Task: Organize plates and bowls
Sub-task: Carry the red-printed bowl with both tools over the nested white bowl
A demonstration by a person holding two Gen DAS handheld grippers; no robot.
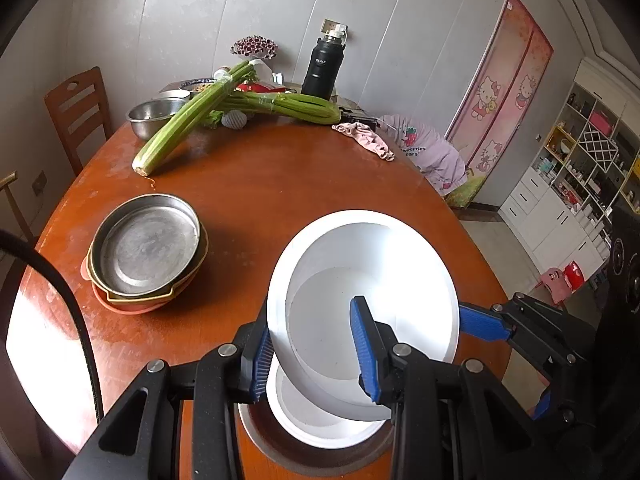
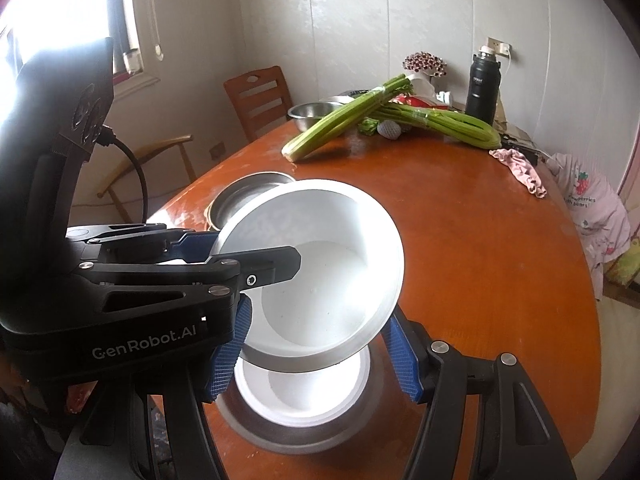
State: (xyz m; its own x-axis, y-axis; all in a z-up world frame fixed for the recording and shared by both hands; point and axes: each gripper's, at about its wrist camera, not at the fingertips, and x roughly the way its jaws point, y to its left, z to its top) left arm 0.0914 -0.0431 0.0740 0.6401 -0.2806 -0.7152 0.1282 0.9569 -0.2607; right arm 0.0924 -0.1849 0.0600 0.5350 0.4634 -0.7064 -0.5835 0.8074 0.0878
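Left gripper: the black two-finger gripper with blue ribbed pads (image 1: 312, 350), nearest the lens, clamps the near rim of a white deep bowl (image 1: 362, 300), one pad outside the wall and one inside, jaws drawn fairly close on it.
Right gripper: a matching black gripper with blue pads (image 2: 316, 354) straddles the same bowl from the opposite side; its jaws stand wide, a pad at either flank of the bowl's underside, though whether both pads press cannot be told.
Table: a large oval red-brown wooden table (image 1: 260, 184) carries everything.
White bowl: held tilted and clear of the table, directly above a second white bowl (image 1: 320, 420) that sits on a brown plate with a pale rim (image 1: 300, 454) at the near edge.
Celery: two long green taped bunches of celery (image 1: 188, 120) lie crossed at the far end.
Metal stack: a dull round steel pan (image 1: 148, 244) nests in a gold-rimmed dish upon an orange plate (image 1: 132, 306), left of the held bowl and well apart from it.
Steel bowl: a shiny steel mixing bowl (image 1: 154, 116) stands behind the celery.
Flask: a tall black vacuum flask (image 1: 323, 68) stands upright by the wall.
Cloth: a crumpled pink cloth (image 1: 368, 140) lies at the table's right edge.
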